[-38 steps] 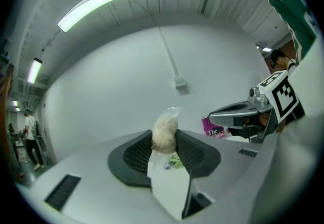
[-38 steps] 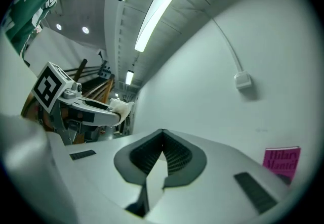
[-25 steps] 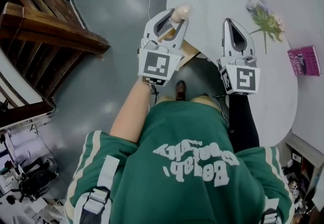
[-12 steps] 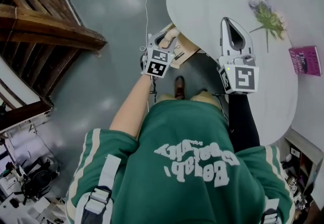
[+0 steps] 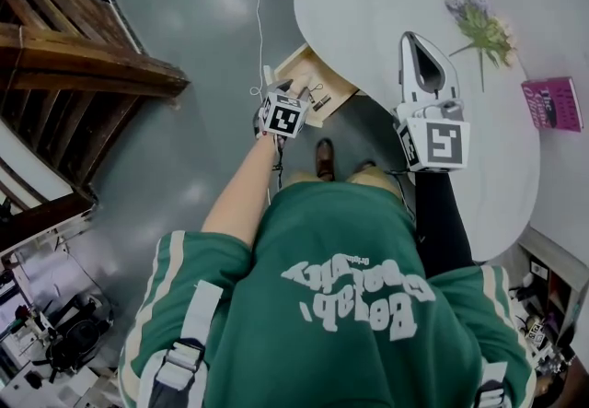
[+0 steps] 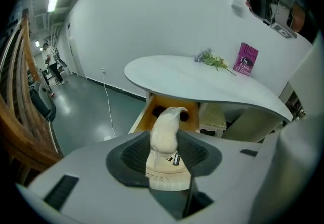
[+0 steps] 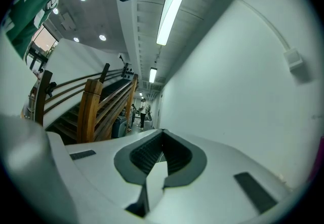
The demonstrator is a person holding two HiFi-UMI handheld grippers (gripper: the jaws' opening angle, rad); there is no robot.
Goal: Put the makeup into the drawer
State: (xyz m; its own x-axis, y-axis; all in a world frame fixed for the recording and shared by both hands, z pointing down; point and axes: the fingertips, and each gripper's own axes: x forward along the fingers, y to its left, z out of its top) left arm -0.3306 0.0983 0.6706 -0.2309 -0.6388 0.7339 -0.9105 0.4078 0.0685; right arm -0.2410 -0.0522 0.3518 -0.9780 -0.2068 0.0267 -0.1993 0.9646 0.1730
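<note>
Most of the head view is grey floor (image 5: 184, 19), with a wooden staircase (image 5: 74, 56) filling the upper left of the frame. I see the white oval table (image 5: 386, 1) taking the upper right, and the person's green top (image 5: 340, 305) across the bottom centre.

Under the table's left edge a wooden drawer (image 5: 299, 61) stands pulled out over the floor. In the left gripper view I can see two dark round things at its back, too small for me to name.

My left gripper (image 5: 282, 93) sits just left of centre in the head view, aimed down at the open drawer. Its jaws have just been opening, yet the left gripper view shows both pads against the makeup (image 6: 164, 134), a cream-coloured piece in clear wrap standing upright between them, right in front of the drawer mouth and above it.

My right gripper (image 5: 414, 40) hovers over the table right of centre, well apart from the drawer; I read its jaws as closed together with nothing between them.

At the right edge a pink book (image 5: 552, 104) lies on the table, and a small sprig of flowers (image 5: 477, 24) lies near it, toward the top.
</note>
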